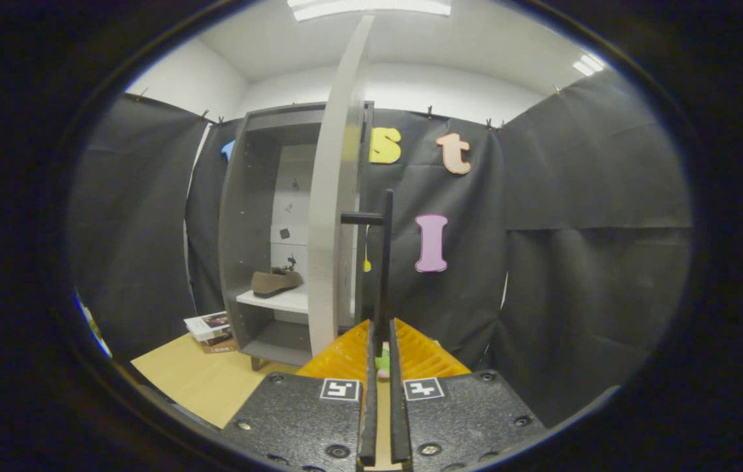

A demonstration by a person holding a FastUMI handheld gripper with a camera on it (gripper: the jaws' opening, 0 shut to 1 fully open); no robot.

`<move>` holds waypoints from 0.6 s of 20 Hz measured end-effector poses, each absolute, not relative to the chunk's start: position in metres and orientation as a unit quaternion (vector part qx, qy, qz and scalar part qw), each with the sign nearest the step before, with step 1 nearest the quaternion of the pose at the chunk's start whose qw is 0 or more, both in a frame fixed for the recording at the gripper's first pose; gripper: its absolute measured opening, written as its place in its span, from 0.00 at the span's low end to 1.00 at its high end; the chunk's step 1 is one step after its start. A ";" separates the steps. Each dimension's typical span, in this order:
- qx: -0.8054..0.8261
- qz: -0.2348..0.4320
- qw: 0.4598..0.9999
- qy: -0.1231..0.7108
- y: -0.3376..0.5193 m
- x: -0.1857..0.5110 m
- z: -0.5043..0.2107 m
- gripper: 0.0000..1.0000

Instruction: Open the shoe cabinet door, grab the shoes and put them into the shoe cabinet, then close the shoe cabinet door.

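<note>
- Shoe cabinet point(246, 216), grey, stands on the tan floor point(194, 380) against the black cloth wall, its pale door point(335, 196) swung out and seen edge-on toward the fingers.
- Black bar handle point(384, 262) stands upright on the door, held off it by a short stub.
- Gripper point(379, 354): the fingers are drawn close together with the handle's lower end in the narrow gap between them; whether both press on it cannot be told.
- Brown shoe point(276, 282) lies on the white shelf point(282, 301) inside the open cabinet.
- Stacked books point(210, 331) lie on the floor just beside the cabinet's base.
</note>
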State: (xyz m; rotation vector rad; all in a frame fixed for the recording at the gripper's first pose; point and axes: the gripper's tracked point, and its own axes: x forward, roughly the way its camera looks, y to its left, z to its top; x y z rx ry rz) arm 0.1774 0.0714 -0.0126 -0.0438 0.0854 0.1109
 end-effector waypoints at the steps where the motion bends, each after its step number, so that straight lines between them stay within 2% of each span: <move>1: -0.027 0.036 0.998 0.037 0.065 0.170 -0.014 0.15; 3: -0.045 0.006 0.999 0.016 0.059 0.150 -0.017 0.16; 4: -0.051 -0.004 0.999 0.005 0.060 0.138 -0.017 0.20; 9: -0.022 0.025 0.999 0.003 0.100 0.087 -0.041 1.00; 12: 0.000 0.029 1.000 0.001 0.114 0.075 -0.054 1.00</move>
